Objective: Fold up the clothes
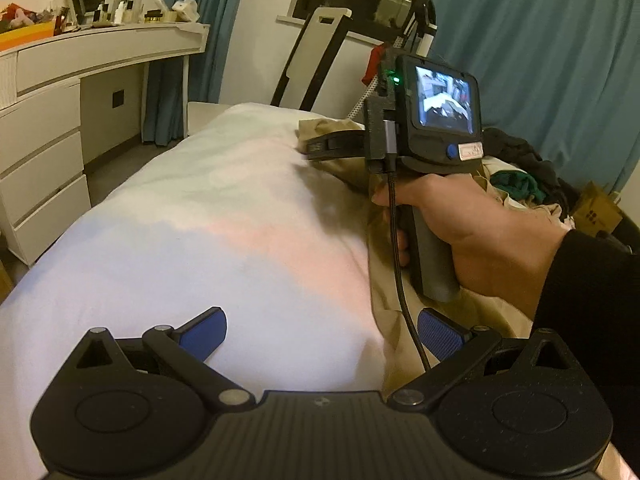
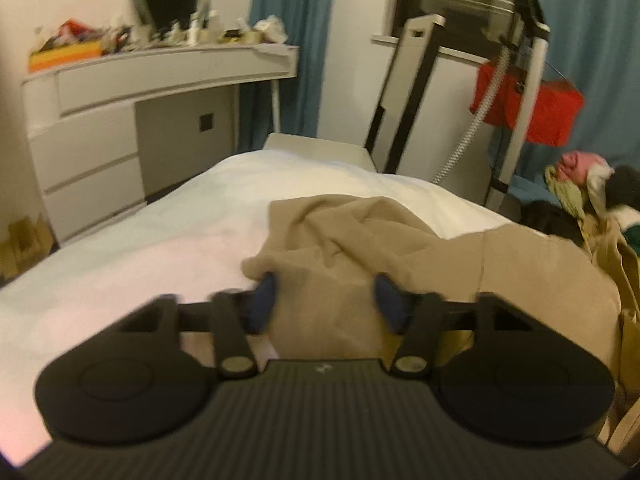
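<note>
Tan garment (image 2: 352, 240) crumpled on bed (image 2: 160, 248), right tongs (image 2: 326, 300) straddling it.

The right wrist view is smeared with motion blur. On the table (image 2: 172, 68), the clutter (image 2: 120, 36) is too soft to make out. The tan garment (image 1: 384, 280) runs under the hand (image 1: 472, 232), and the clothes pile (image 2: 592, 196) is cut off at the right edge.

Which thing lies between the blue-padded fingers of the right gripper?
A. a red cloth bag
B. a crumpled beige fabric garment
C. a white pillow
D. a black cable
B: in the right wrist view the open right gripper has the crumpled beige fabric garment lying on the white bed sheet between its fingers.
</note>
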A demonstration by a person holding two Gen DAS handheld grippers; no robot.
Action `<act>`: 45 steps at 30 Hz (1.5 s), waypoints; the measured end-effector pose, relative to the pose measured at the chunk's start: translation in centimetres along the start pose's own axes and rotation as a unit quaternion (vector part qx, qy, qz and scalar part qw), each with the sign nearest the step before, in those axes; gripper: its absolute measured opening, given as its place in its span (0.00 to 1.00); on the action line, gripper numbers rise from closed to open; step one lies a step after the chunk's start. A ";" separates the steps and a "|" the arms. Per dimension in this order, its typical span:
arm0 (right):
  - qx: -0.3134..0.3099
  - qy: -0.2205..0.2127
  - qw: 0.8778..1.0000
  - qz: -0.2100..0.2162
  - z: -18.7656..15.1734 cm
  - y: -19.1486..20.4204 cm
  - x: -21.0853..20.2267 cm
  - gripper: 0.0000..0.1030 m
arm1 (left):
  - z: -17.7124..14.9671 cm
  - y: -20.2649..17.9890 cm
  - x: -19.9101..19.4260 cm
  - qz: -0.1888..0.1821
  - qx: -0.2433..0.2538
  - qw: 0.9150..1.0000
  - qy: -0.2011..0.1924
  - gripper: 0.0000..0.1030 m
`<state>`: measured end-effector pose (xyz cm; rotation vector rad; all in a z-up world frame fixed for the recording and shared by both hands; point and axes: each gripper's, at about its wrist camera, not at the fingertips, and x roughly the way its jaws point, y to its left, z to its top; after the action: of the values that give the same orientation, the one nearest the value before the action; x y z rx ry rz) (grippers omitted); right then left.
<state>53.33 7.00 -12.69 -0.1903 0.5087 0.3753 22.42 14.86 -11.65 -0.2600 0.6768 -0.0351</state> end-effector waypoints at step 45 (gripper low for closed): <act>0.226 -0.091 0.961 -0.130 -8.5 -16.8 -31.4 0.81 | -4.0 -8.8 -7.9 -0.054 0.082 0.991 -0.092 0.99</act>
<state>30.93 -20.13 -2.64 0.2183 0.3691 0.0115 14.21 6.33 -7.63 -0.1383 0.4738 -0.1679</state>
